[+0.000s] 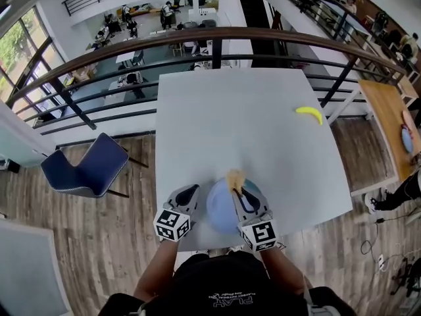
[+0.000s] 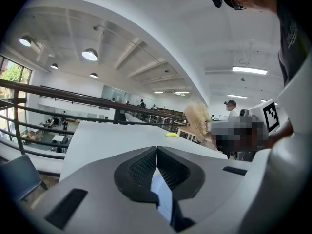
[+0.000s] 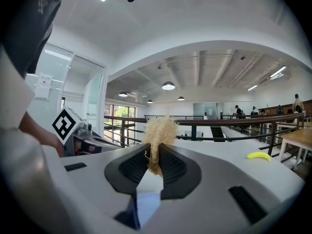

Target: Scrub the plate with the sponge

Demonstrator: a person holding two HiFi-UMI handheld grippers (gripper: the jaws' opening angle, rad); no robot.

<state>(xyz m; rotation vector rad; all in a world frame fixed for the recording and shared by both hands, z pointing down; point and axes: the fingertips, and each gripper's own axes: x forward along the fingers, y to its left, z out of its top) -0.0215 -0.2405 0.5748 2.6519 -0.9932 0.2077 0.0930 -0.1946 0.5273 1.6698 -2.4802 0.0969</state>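
Pinching one sponge (image 1: 235,178) near one plate (image 1: 220,210), right tongs (image 3: 153,153) sit beside left tongs (image 2: 156,152) pressed together; one banana (image 1: 310,114) apart.

I've got a yellow banana (image 1: 310,113) lying on the white tabletop (image 1: 250,143), close to its right edge and up toward the far right corner. A blue chair (image 1: 89,165) sits off the tabletop's left edge on the wood floor (image 1: 99,242). A dark curved railing (image 1: 131,48) runs just past the far edge. A wooden table (image 1: 385,120) stands to the right.
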